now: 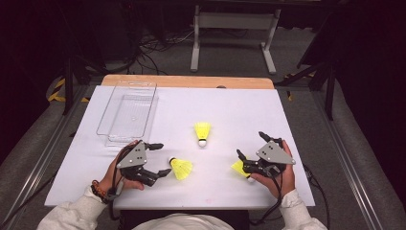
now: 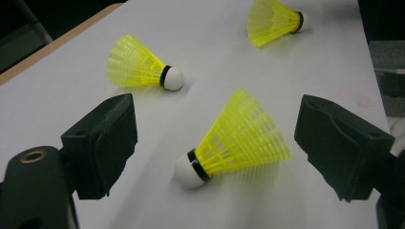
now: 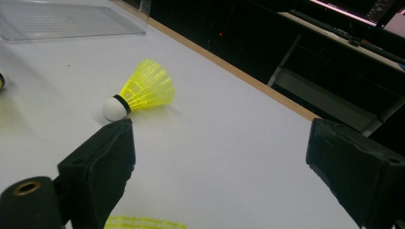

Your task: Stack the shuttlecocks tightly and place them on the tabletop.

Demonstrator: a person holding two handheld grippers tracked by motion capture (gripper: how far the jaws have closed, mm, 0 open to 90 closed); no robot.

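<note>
The white table (image 1: 230, 103) bears three yellow shuttlecocks (image 1: 202, 131) and a clear tray (image 1: 125, 113).

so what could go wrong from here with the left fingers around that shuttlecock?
1. The nearest shuttlecock lies on its side between the open left gripper fingers. They face its thin mesh skirt, so closing there may crush it or squirt it away.
2. It lies tilted across the gap, and its cork end may roll as a pad touches.
3. A third shuttlecock sits right against the right gripper, so a small hand move could knock it off the near table edge.
</note>
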